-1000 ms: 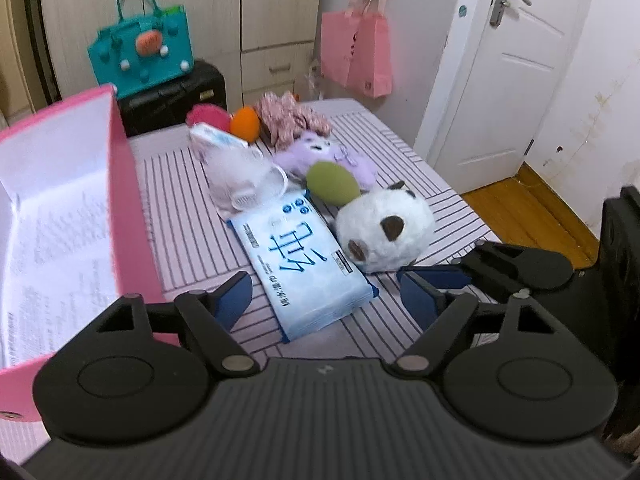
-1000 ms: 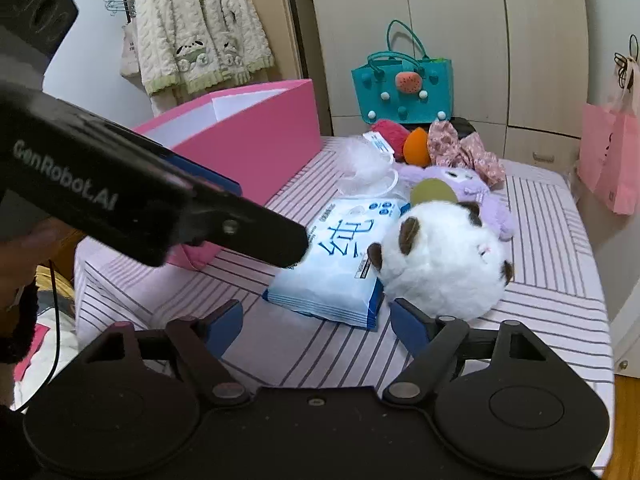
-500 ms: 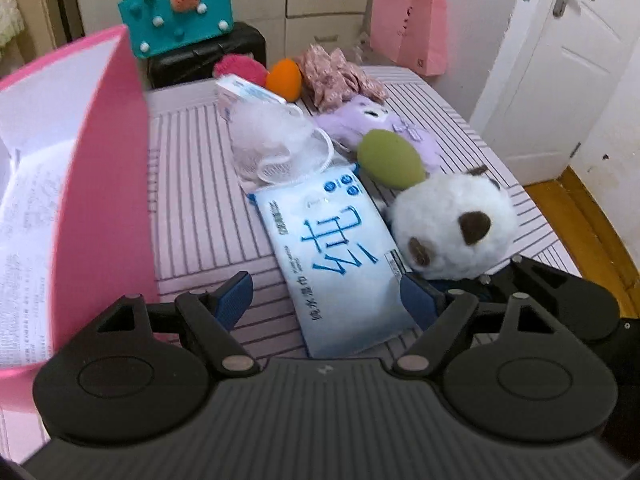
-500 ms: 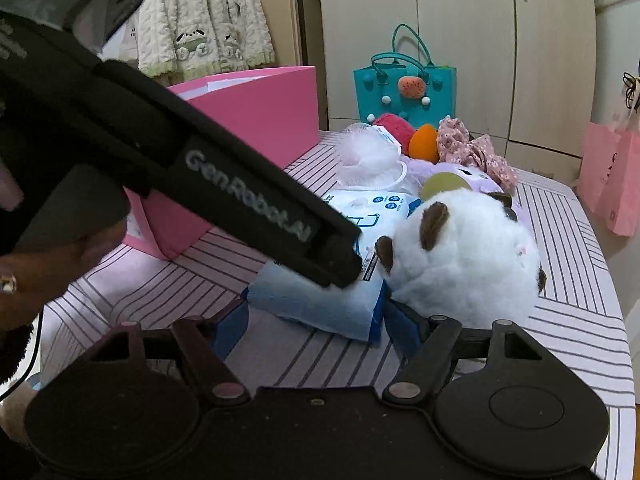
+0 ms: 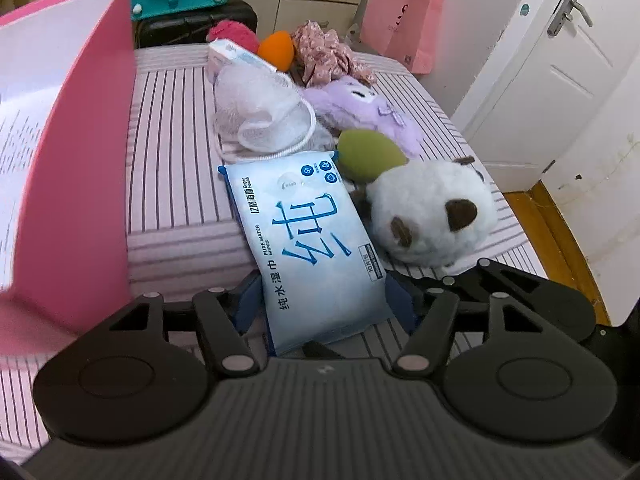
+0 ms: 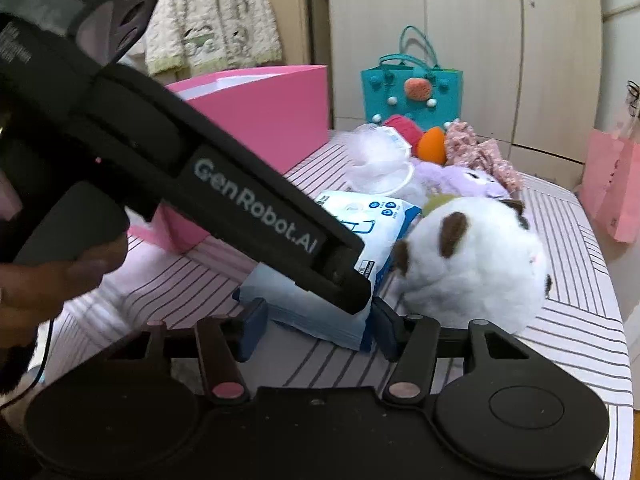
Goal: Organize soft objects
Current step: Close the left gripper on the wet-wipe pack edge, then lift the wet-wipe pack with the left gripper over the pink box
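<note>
A blue-and-white wet wipes pack (image 5: 308,240) lies on the striped table. My left gripper (image 5: 324,300) is open, its jaws standing either side of the pack's near end. The pack also shows in the right wrist view (image 6: 360,220). My right gripper (image 6: 316,328) is open, just in front of the pack's corner, with the left gripper's body (image 6: 224,200) crossing above it. A white plush ball with brown ears (image 5: 432,212) (image 6: 468,264) sits right of the pack. A pink box (image 5: 80,152) (image 6: 264,108) stands open at the left.
Behind the pack lie a white mesh sponge (image 5: 260,112), a green sponge (image 5: 368,152), a purple plush (image 5: 360,108), an orange sponge (image 5: 276,48), a red puff (image 5: 232,34) and floral cloth (image 5: 324,52). A teal bag (image 6: 412,88) stands beyond the table. A white door (image 5: 552,60) is at the right.
My left gripper has moved forward and down until its jaws straddle the wipes pack. My right gripper has moved closer to the pack and the plush ball.
</note>
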`<state>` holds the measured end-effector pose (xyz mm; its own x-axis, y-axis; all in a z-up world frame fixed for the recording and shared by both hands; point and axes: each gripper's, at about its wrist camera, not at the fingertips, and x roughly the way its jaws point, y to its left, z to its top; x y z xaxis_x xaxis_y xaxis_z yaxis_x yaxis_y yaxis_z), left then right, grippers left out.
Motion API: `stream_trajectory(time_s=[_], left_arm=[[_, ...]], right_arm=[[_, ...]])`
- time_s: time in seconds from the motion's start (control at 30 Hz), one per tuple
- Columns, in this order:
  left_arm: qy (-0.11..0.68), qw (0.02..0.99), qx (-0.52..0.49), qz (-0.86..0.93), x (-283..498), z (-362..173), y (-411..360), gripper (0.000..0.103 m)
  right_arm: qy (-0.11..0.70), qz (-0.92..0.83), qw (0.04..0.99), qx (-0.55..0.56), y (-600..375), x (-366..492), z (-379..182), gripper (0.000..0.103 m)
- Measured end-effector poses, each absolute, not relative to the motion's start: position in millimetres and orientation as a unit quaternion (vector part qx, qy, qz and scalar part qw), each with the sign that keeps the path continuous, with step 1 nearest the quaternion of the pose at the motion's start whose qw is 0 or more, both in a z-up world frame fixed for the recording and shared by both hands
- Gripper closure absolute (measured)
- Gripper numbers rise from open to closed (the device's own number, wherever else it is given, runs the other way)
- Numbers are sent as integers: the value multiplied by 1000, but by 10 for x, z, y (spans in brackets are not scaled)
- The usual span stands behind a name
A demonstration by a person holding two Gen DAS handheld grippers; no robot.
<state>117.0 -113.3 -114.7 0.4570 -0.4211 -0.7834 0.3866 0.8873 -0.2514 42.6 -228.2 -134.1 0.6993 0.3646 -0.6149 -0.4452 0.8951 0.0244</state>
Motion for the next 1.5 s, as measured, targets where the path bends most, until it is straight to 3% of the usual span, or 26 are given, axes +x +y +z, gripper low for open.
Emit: stream_trajectory(time_s=[0.1, 0.23, 0.33, 0.63, 1.5], left_arm=[[476, 847, -22, -237, 1122, -1138, -1082, 39], [482, 844, -18, -233, 1108, -1160, -1069, 38], [476, 850, -7, -227, 1125, -1171, -1098, 39], [454, 860, 11, -232, 1029, -1169, -1132, 42], [473, 836, 29, -278, 687, -721, -962, 41]], right_arm=[[319, 222, 918, -76, -2261, 376, -1332, 40], [310, 214, 922, -85, -2272, 444, -1353, 24], [301, 231, 923, -68, -2320, 505, -1400, 24], [292, 236, 925, -69, -2268, 420, -1392, 44], [335, 229, 912, -65, -2025, 224, -820, 48]])
